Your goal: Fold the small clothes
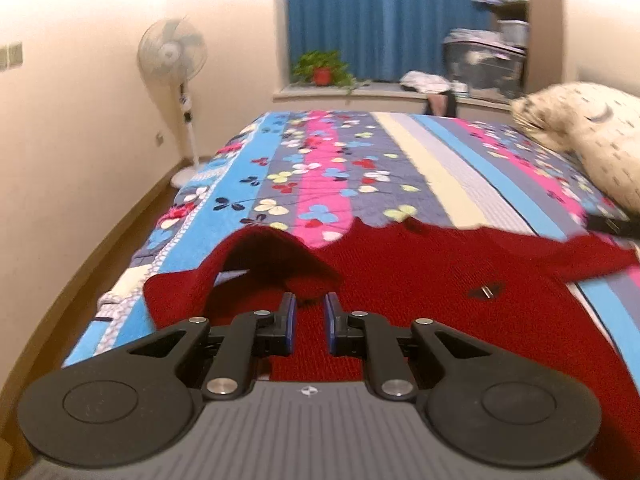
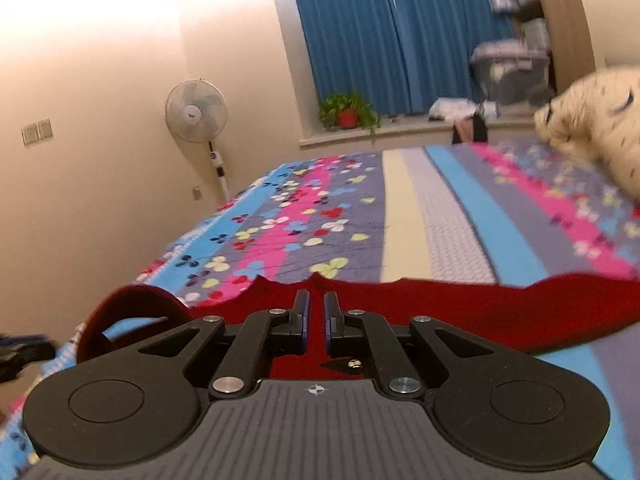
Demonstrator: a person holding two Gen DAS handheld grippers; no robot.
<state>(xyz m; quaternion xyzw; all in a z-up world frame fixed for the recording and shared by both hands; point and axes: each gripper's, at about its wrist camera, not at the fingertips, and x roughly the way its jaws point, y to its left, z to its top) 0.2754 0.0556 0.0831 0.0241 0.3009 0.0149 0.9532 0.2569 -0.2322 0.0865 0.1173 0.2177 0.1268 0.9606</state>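
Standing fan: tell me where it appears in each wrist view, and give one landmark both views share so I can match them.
Left wrist view: the standing fan is at upper left, by the wall, left of the bed.
Right wrist view: the standing fan is left of centre, upper half, beyond the bed's far left corner.
Shared landmark: the potted plant on the sill before the blue curtain, to the right of the fan in both.

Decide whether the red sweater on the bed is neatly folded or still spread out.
Mostly spread out: the red sweater lies wide across the bed, with only its left sleeve arched up in a loop.
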